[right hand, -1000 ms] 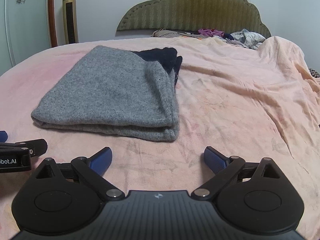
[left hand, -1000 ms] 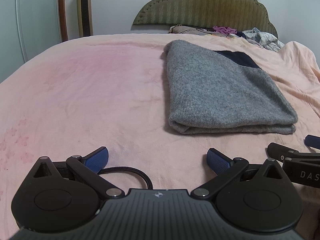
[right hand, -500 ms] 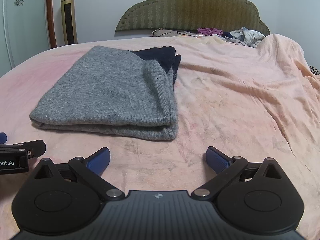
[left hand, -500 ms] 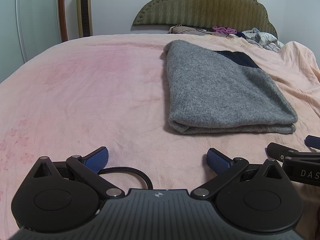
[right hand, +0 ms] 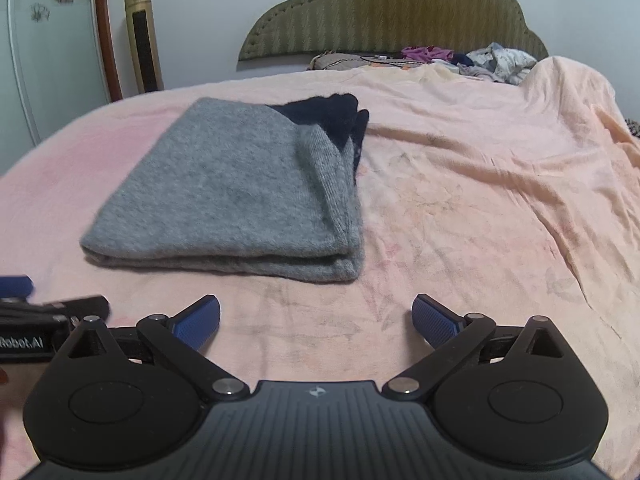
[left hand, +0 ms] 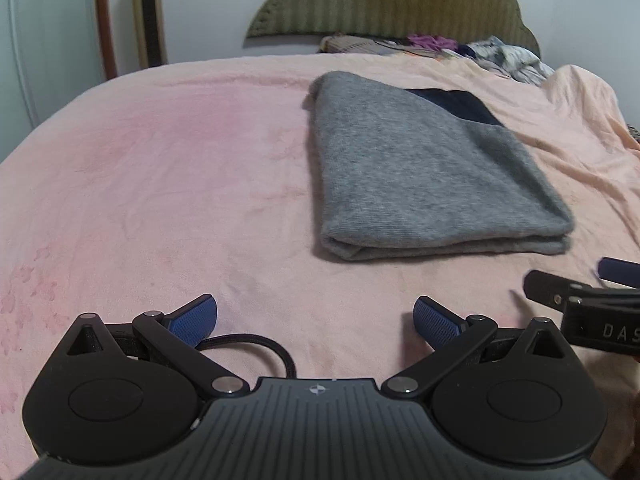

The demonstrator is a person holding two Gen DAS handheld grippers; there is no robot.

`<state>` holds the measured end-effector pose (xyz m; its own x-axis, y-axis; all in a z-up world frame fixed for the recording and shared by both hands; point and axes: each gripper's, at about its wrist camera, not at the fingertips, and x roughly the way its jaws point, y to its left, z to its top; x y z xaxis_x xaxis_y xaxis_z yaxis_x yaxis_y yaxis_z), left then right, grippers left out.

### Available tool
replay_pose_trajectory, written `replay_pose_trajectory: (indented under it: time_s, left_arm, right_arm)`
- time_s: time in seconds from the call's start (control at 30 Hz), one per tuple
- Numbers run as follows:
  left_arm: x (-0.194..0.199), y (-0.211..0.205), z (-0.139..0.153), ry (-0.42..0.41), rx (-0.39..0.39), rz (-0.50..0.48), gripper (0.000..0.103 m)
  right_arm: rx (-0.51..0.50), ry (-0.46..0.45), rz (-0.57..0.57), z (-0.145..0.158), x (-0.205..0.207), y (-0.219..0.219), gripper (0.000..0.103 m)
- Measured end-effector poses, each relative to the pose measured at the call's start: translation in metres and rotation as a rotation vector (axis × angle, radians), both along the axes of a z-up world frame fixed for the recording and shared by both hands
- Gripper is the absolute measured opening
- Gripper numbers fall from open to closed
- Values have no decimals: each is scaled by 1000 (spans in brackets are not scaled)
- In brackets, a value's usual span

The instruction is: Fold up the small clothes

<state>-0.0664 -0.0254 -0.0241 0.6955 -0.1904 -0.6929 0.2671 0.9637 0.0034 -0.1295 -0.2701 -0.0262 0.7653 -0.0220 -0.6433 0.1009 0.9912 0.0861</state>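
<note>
The left gripper (left hand: 315,318) and right gripper (right hand: 316,317) sit at the bottom of their frames, jaws spread wide, holding nothing. The grey sweater (right hand: 236,196) lies folded at centre frame on the pink blanket (left hand: 160,184); folding looks finished.

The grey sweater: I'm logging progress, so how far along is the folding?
Done: the grey sweater lies folded in a neat stack on the pink bedspread. In hand: nothing; the left hand-held gripper and right hand-held gripper are both open, short of it. Possibly left: the loose clothes by the headboard.
</note>
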Motion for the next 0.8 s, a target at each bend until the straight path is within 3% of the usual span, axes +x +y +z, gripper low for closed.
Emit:
replay_pose_trajectory:
  time_s: [0.3, 0.8]
  left_arm:
    - [-9, 1, 24, -8, -33, -13, 103]
    - [-4, 5, 23, 15, -19, 18, 103]
  right_arm:
    - [9, -45, 14, 21, -8, 4, 103]
    - [8, -50, 20, 24, -10, 5, 103]
